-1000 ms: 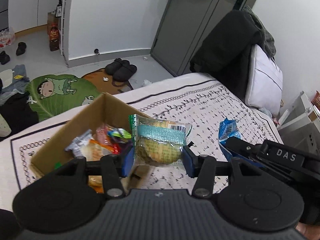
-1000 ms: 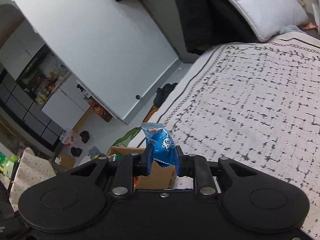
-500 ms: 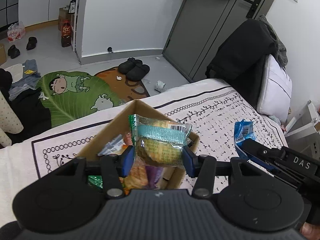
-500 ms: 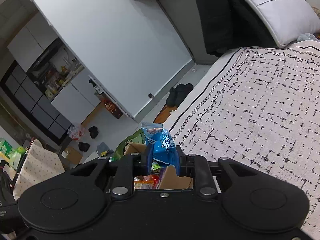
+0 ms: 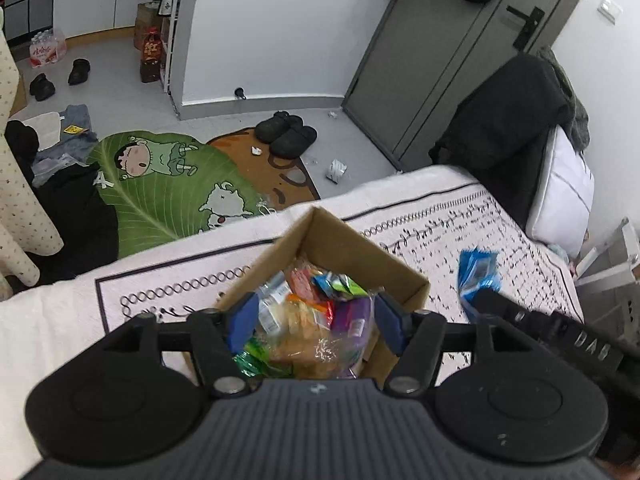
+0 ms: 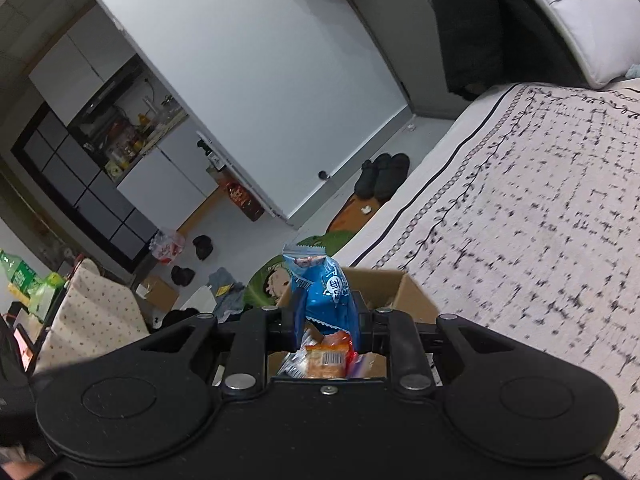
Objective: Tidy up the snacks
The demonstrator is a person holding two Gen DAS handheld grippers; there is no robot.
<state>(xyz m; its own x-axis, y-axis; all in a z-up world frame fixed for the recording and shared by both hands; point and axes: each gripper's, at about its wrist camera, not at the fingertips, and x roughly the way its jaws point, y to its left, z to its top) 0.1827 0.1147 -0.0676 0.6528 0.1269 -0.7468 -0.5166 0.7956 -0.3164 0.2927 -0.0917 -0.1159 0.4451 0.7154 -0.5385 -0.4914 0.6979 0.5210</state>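
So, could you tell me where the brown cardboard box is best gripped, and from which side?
On the brown cardboard box, probably pinch the top rim of the far-right wall, coming down from above, one of the fingers inside and one outside. The box is open-topped with thin upright walls, and that wall shows bare inner face above the pile of wrapped snacks.

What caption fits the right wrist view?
Right gripper holds a blue packet above the snack box.

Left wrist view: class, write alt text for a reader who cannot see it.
The open left gripper hangs over a cardboard box full of mixed snack packets on a patterned bed. To its right, the right gripper holds a blue snack packet.
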